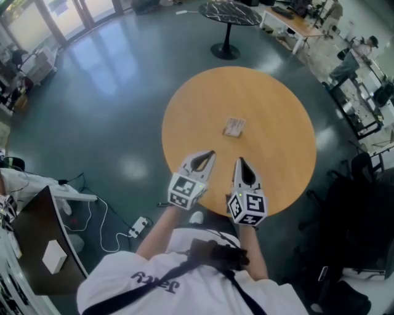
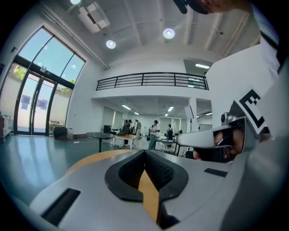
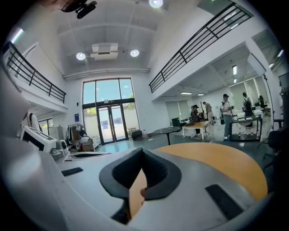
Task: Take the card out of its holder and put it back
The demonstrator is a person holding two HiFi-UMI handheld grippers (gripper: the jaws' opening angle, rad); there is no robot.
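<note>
In the head view a small pale card holder (image 1: pixel 234 127) with the card in it lies flat near the middle of the round wooden table (image 1: pixel 271 104). Both grippers hover over the table's near edge, short of the holder and pointing at it. My left gripper (image 1: pixel 211 153) is shut and holds nothing; in its own view the black pads meet at the tips (image 2: pixel 144 152). My right gripper (image 1: pixel 237 160) is also shut and empty, with its pads together (image 3: pixel 142 151). The holder does not show in either gripper view.
A black round table (image 1: pixel 231 12) stands behind the wooden one. Desks with seated people fill the far right. Dark chairs (image 1: pixel 363 203) crowd the right side. A power strip with cables (image 1: pixel 138 226) lies on the floor at the left, beside a brown desk (image 1: pixel 37 246).
</note>
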